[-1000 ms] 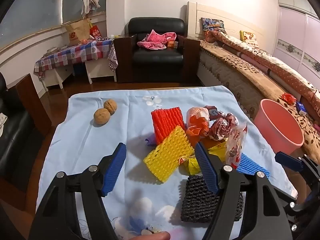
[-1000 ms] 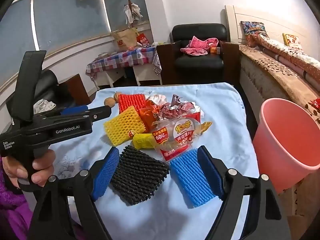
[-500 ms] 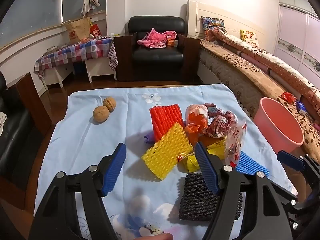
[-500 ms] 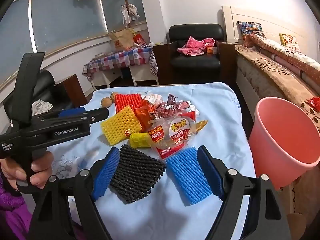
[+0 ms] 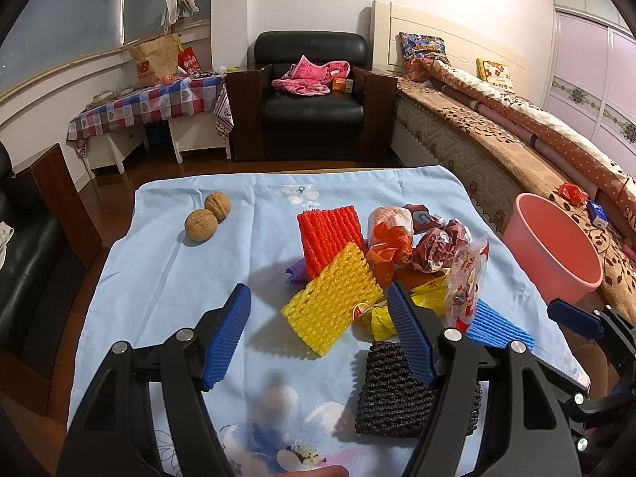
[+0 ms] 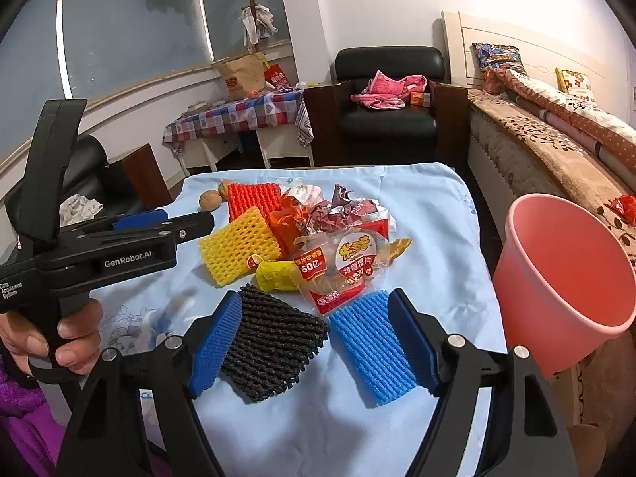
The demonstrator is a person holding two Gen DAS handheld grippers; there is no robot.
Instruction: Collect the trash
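**Both tools poised over the litter**

The left tool (image 5: 318,336) hung above the pale blue cloth-covered tabletop (image 5: 167,270) with its jaws spread wide and empty, framing a yellow foam fruit net (image 5: 332,302). The right tool (image 6: 314,340) was likewise agape, with a black foam net (image 6: 274,342) and a blue foam net (image 6: 371,346) lying between its jaws. Crumpled snack wrappers (image 6: 342,238) and a red foam net (image 5: 328,234) sat piled behind. Two walnuts (image 5: 206,216) lay apart, and a pink plastic bucket (image 6: 564,278) stood just off the tabletop's right edge.
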